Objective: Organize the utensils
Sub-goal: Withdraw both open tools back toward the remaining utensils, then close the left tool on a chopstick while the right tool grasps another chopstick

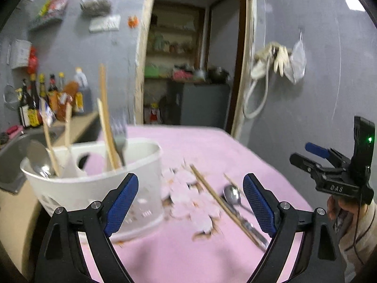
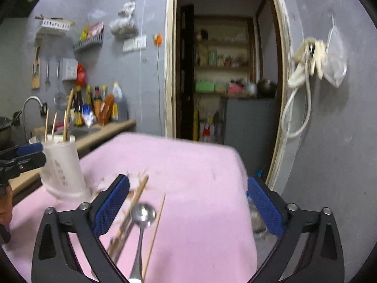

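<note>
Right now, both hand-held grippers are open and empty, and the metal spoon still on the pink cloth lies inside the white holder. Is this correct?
Not quite. The metal spoon lies on the pink cloth beside loose chopsticks, outside the white holder; the right wrist view shows it. Both hand-held grippers are open and empty.

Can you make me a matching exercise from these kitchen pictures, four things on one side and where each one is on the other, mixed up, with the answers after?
Things:
1. metal spoon
2. white utensil holder
3. sauce bottles
4. white gloves

Places:
A. hanging on the grey wall right of the doorway
B. lined up on the counter by the sink
C. lying flat on the pink cloth beside loose chopsticks
D. standing on the pink cloth with chopsticks sticking out

Pairs: 1-C, 2-D, 3-B, 4-A
</note>
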`<action>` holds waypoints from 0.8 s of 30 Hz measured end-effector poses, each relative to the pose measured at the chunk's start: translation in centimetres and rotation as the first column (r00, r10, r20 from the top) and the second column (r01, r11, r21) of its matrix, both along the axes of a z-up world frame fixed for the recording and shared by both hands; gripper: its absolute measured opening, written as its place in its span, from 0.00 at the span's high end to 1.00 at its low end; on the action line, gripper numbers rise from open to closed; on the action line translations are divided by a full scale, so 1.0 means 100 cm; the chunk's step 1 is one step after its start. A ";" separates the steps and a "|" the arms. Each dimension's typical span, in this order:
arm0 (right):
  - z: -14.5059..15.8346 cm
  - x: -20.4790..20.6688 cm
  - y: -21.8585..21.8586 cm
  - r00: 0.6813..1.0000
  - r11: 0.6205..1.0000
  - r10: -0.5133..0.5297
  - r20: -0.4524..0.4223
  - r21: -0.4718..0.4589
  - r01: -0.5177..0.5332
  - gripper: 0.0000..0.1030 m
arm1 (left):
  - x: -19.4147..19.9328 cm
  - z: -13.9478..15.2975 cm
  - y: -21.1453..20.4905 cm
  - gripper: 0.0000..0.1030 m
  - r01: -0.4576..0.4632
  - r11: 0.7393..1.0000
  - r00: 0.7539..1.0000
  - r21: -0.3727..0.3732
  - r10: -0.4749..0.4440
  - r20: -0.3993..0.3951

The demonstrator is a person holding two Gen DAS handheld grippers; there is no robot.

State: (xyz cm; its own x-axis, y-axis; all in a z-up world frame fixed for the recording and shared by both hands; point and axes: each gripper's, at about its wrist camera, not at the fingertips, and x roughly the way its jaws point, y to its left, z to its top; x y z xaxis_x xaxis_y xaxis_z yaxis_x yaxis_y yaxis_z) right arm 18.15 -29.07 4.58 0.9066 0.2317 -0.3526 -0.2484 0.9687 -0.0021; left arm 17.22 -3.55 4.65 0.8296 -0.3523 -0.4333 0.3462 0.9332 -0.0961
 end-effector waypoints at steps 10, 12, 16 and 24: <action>-0.037 0.021 0.011 0.975 0.993 0.099 -0.199 -0.037 -0.108 0.46 | 0.024 -0.034 -0.032 0.44 0.093 0.995 0.977 0.045 -0.082 -0.199; -0.042 0.024 0.016 0.965 0.990 0.120 -0.233 -0.045 -0.134 0.50 | 0.035 -0.040 -0.037 0.49 0.114 0.993 0.961 0.040 -0.100 -0.258; -0.051 0.033 0.023 0.939 0.981 0.164 -0.303 -0.053 -0.189 0.62 | 0.054 -0.054 -0.042 0.61 0.126 0.992 0.924 0.021 -0.110 -0.366; -0.071 0.048 0.043 0.885 0.958 0.183 -0.429 -0.125 -0.259 0.74 | 0.082 -0.066 -0.045 0.68 0.096 0.995 0.895 -0.002 -0.088 -0.438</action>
